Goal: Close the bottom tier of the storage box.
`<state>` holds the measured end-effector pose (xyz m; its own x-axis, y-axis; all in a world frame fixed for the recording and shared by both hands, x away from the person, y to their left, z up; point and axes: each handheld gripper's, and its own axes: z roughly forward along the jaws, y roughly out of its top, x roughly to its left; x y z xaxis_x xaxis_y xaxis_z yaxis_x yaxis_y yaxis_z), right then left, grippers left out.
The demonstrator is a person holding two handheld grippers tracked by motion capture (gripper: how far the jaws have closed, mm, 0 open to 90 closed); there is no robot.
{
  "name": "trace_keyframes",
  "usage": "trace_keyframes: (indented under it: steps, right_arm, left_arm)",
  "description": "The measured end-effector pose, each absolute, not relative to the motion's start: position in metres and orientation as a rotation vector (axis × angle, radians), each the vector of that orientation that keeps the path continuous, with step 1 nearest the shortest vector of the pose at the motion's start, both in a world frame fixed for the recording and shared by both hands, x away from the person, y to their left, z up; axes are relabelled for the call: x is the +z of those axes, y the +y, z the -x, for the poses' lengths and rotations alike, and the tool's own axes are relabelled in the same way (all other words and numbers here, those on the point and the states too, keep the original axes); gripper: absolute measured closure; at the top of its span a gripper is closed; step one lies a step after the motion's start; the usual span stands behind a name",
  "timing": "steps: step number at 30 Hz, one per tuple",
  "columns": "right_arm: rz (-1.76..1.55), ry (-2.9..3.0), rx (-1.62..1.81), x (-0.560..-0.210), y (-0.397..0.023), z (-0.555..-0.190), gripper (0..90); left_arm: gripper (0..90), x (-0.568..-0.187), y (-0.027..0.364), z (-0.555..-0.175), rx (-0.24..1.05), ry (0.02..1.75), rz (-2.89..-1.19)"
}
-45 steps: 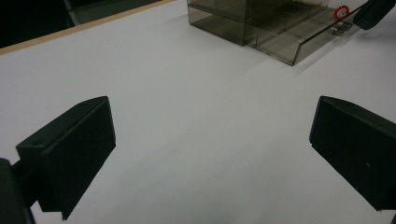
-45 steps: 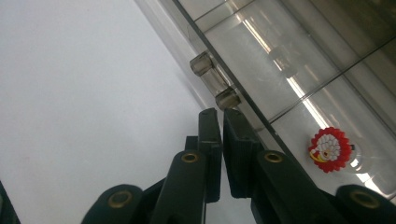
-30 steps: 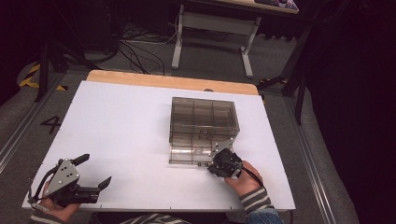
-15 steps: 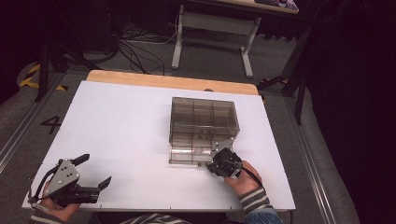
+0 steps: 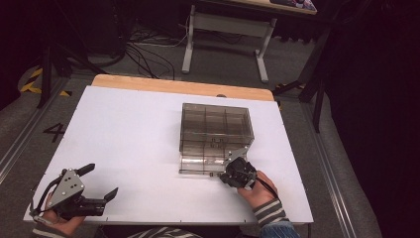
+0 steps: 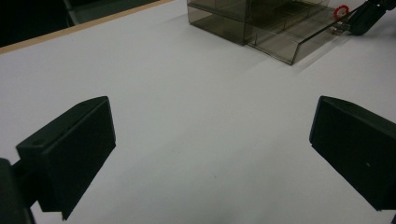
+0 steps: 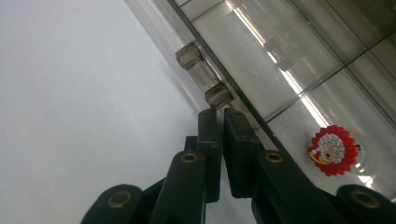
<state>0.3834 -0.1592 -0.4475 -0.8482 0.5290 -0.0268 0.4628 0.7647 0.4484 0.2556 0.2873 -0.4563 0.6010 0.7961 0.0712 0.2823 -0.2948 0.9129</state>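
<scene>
Staying put: right tool [image 7: 220, 114] closed on drawer handle [image 7: 204, 80]; left tool [image 6: 210, 140] agape.

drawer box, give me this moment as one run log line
drawer box: bottom drawer pulled partly out | right gripper: jaws shut at drawer handle | red round piece: in drawer | left gripper: jaws open, over table

A white tabletop [image 5: 138, 129] with a wooden far edge [image 5: 178, 88]; a grey desk frame [image 5: 225, 29] behind.
</scene>
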Motion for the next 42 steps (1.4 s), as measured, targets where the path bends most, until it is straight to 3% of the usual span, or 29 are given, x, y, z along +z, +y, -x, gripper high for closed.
trace_keyframes:
  steps: [42]
  right_arm:
    - [-0.856, 2.619, 0.691, -0.451, -0.157, -0.405, 87.4]
  left_arm:
    - [1.0, -0.456, 0.287, -0.256, 0.66, 0.869, -1.861]
